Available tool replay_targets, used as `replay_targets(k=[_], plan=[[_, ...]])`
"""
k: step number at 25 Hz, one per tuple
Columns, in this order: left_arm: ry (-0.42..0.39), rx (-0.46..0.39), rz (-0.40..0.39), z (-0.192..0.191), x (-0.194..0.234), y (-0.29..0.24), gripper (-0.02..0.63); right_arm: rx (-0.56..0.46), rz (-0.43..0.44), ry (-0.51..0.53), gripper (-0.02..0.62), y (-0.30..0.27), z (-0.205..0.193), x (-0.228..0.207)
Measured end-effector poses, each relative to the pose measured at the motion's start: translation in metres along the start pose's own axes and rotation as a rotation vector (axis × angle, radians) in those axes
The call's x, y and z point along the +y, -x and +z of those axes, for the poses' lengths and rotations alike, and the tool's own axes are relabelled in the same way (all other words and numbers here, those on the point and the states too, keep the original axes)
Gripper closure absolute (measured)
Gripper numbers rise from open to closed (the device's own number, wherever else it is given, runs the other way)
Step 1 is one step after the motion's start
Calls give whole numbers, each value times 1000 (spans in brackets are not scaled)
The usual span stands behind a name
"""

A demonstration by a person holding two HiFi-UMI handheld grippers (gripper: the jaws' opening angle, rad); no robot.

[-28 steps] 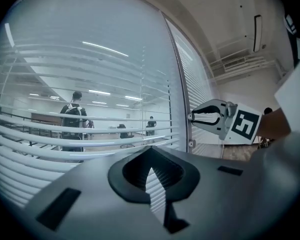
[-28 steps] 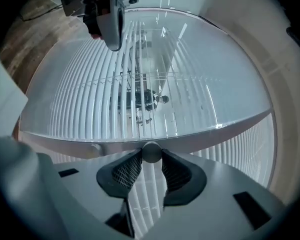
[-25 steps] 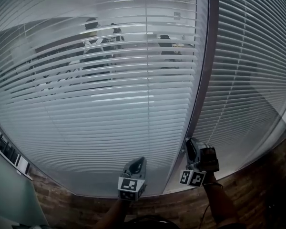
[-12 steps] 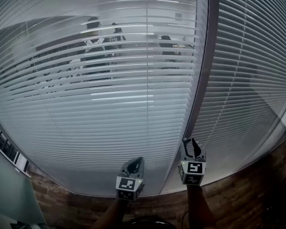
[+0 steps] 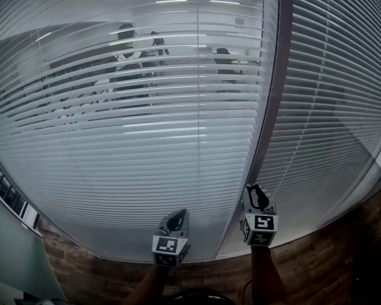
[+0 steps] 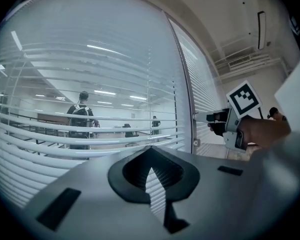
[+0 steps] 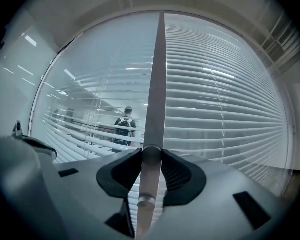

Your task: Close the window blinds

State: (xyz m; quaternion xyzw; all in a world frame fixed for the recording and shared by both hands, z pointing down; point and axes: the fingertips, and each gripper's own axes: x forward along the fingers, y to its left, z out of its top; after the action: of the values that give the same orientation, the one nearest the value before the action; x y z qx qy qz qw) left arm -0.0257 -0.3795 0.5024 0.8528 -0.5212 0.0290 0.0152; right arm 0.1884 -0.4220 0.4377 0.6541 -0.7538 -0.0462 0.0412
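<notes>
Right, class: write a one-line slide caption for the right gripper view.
Jaws of the right gripper just closing onto the wand, blinds behind.

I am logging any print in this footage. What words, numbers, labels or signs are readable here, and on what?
No readable text anywhere.
Square markers on the left cube and the right cube: black-and-white patterns, no letters.
Blinds and wand: no print.
Pale plate in the room behind the glass: too small to read.
</notes>
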Motion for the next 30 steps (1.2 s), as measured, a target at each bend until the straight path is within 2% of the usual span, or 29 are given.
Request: replay_targets(k=[3, 9, 11, 15, 17, 19, 22, 25, 28, 30], plan=[[-15, 21, -5, -2, -1, 2, 606, 8, -1, 137, 468, 0, 2, 3], [2, 11, 16, 1, 4, 3, 606, 48, -2, 558, 468, 1, 3, 10], [-16, 9, 16, -1, 9, 2, 606, 50, -18, 691, 468, 1, 3, 13], [-44, -55, 18, -1, 13, 1, 606, 60, -45, 987, 468, 1, -4, 18], [-23, -17, 9, 3, 7, 3, 606, 62, -53, 1129, 468, 1, -7, 18], [-10, 4, 1, 5, 1, 4, 606, 59, -52, 1205, 468, 1, -6, 18], [-9, -21, -3, 6, -1, 3, 606, 49, -55, 1212, 468, 1, -5, 19], [-15, 0, -11, 6, -4, 6, 606, 12, -57, 1125, 465, 5, -4, 24], [-14, 7, -4, 3, -3, 10, 606, 1, -52, 942, 456, 10, 3, 27], [-6, 8, 1, 2, -2, 12, 606, 11, -34, 740, 454, 10, 4, 23]])
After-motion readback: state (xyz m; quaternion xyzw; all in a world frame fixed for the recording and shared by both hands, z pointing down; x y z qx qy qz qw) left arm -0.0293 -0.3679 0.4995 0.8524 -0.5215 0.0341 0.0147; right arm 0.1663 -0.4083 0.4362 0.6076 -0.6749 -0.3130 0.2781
